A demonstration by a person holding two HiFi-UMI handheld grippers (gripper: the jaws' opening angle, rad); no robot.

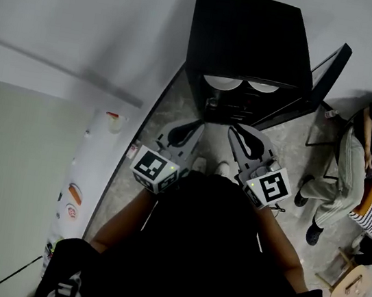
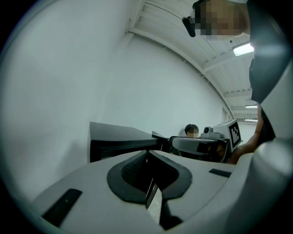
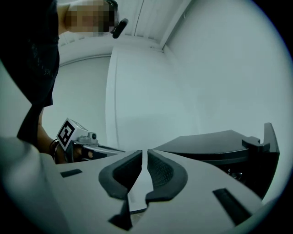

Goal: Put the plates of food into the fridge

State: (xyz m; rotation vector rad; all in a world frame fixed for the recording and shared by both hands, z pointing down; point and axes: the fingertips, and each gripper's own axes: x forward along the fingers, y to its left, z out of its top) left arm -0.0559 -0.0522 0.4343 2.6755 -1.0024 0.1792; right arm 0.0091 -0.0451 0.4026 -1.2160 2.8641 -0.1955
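Observation:
A black mini fridge [image 1: 247, 39] stands on the floor ahead of me with its door [image 1: 321, 78] swung open to the right. Two white plates [image 1: 221, 82] [image 1: 262, 86] rest side by side on its top shelf; what lies on them cannot be made out. My left gripper [image 1: 198, 124] and right gripper [image 1: 234, 129] are held close to my body, just short of the fridge front. Both are shut with nothing between the jaws. The left gripper view shows the shut left gripper [image 2: 147, 157] and the fridge [image 2: 119, 141]. The right gripper view shows the shut right gripper [image 3: 144, 157] and the fridge [image 3: 215, 146].
A white counter [image 1: 97, 166] with small items runs along the left, close to the fridge's side. A seated person [image 1: 352, 169] and a wooden stool [image 1: 352, 281] are to the right of the open door. A white wall stands behind the fridge.

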